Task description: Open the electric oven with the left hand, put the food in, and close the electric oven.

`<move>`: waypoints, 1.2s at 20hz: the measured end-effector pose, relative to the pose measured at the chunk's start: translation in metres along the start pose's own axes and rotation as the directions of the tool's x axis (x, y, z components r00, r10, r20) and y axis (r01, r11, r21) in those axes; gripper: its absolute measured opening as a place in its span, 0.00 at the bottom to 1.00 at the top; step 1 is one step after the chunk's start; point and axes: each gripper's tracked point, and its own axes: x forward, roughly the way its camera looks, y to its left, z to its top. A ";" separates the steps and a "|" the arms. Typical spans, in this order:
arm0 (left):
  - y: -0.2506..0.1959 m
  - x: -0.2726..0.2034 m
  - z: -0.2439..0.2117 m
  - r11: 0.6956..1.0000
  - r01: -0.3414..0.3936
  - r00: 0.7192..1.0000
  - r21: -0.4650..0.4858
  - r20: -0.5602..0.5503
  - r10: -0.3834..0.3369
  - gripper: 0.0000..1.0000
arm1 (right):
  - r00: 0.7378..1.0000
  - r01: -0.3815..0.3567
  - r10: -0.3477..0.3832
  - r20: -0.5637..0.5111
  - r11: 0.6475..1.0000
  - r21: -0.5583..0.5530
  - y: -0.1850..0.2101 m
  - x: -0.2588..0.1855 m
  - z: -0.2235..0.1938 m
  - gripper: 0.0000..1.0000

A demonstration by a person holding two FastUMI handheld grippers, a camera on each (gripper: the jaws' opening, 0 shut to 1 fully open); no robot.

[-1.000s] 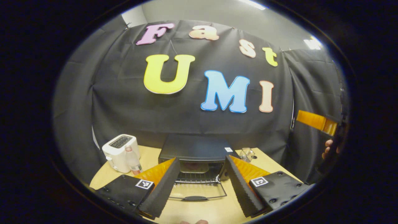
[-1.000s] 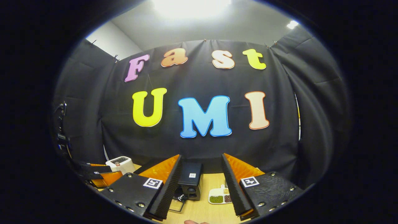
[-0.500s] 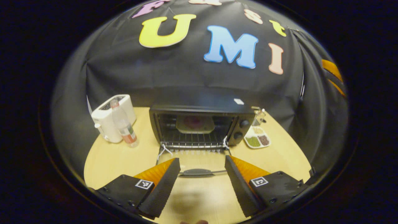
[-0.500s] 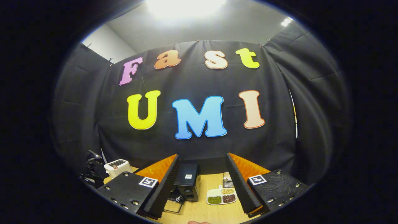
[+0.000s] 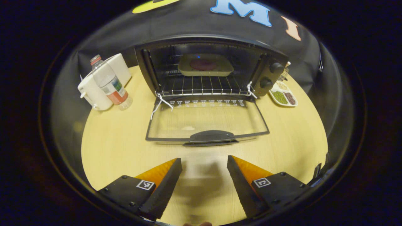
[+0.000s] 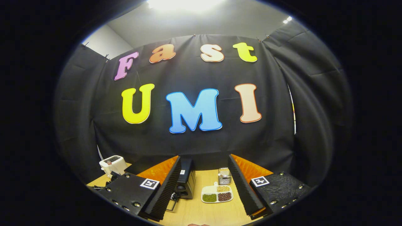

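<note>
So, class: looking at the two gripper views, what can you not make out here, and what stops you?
- Food on the tray inside the oven, left gripper view: too dim and small to identify.
- Oven in the right gripper view: its front is hidden behind the right gripper finger.
- Markings along the door hinge: too small.
</note>
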 end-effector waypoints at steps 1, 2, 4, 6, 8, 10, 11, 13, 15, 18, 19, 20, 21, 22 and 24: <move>-0.001 0.007 0.000 1.000 0.002 1.000 0.003 -0.016 -0.002 0.98 | 1.000 0.005 -0.005 -0.006 1.000 -0.003 -0.004 -0.001 -0.002 0.91; -0.002 0.012 -0.001 1.000 0.009 0.999 -0.001 -0.033 -0.009 0.98 | 1.000 0.009 -0.009 -0.010 1.000 -0.003 -0.006 0.000 -0.003 0.91; -0.004 0.022 0.000 1.000 0.013 0.998 -0.003 -0.060 -0.013 0.98 | 1.000 0.019 -0.019 -0.018 1.000 -0.001 -0.008 0.001 -0.006 0.91; -0.004 0.031 0.003 1.000 0.010 0.997 0.009 -0.072 -0.010 0.98 | 0.999 0.029 -0.029 -0.023 1.000 0.000 -0.011 -0.001 -0.007 0.91; -0.006 0.039 0.003 1.000 0.015 0.995 0.004 -0.096 -0.015 0.98 | 0.999 0.042 -0.042 -0.029 0.999 -0.004 -0.015 -0.002 -0.010 0.91; -0.006 0.046 0.007 1.000 0.013 0.995 0.004 -0.100 -0.013 0.98 | 0.998 0.052 -0.052 -0.040 0.999 -0.006 -0.017 -0.002 -0.014 0.91; -0.007 0.049 0.009 1.000 0.014 0.994 0.004 -0.109 -0.013 0.98 | 0.997 0.057 -0.058 -0.046 0.998 -0.007 -0.020 -0.003 -0.016 0.91; -0.008 0.054 0.007 1.000 0.018 0.992 0.003 -0.127 -0.018 0.98 | 0.996 0.065 -0.065 -0.054 0.998 -0.002 -0.021 -0.003 -0.017 0.91; -0.008 0.057 0.009 1.000 0.015 0.991 0.018 -0.135 -0.012 0.98 | 0.996 0.070 -0.070 -0.061 0.998 0.002 -0.021 -0.004 -0.019 0.91; -0.008 0.056 0.006 1.000 0.027 0.989 0.008 -0.144 -0.026 1.00 | 0.996 0.067 -0.066 -0.066 0.998 0.009 -0.016 -0.003 -0.019 0.91; -0.008 0.055 0.008 1.000 0.030 0.990 -0.001 -0.138 -0.030 1.00 | 0.996 0.067 -0.067 -0.065 0.998 0.009 -0.015 -0.003 -0.018 0.91; -0.008 0.052 0.008 1.000 0.029 0.991 -0.002 -0.132 -0.029 1.00 | 0.996 0.060 -0.059 -0.061 0.998 0.010 -0.013 -0.003 -0.017 0.91; -0.008 0.049 0.009 1.000 0.026 0.992 0.004 -0.121 -0.026 1.00 | 0.997 0.052 -0.051 -0.059 0.999 0.007 -0.011 -0.004 -0.017 0.91; -0.009 0.045 0.010 1.000 0.025 0.994 0.008 -0.109 -0.024 0.98 | 0.997 0.043 -0.043 -0.058 0.999 -0.002 -0.008 -0.002 -0.015 0.91; -0.009 0.036 0.013 1.000 0.027 0.997 0.006 -0.078 -0.027 0.98 | 0.998 0.029 -0.029 -0.056 0.999 -0.014 -0.003 -0.001 -0.014 0.91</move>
